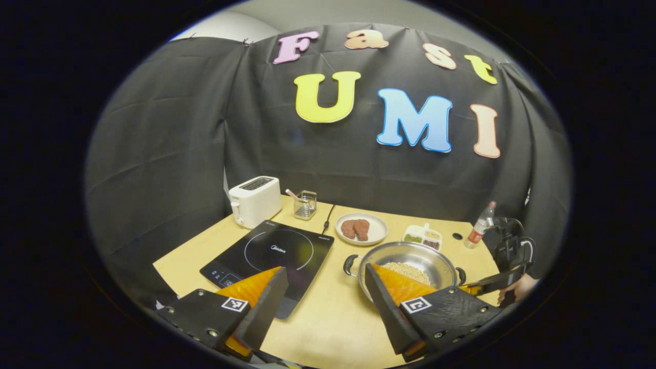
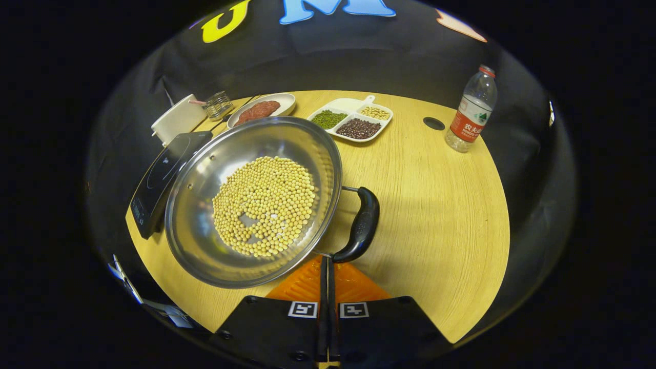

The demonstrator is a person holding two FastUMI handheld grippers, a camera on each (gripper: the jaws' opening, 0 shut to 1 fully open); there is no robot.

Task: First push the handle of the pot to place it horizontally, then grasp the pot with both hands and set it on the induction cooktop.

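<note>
Pot (image 2: 256, 205) not on the cooktop (image 1: 269, 253) at its 9 o'clock yet, right gripper (image 2: 327, 277) fingers together nudging the handle (image 2: 361, 225), left gripper (image 1: 325, 294) spread wide.

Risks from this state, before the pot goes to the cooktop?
1. The pot holds loose soybeans; a tilt or a jerky handle push would likely spill them.
2. The right tool is shut, tips at the black side handle; a push there may slide the pot rather than turn it.
3. The induction cooktop sits right against the pot; a low lift could catch its edge.
</note>
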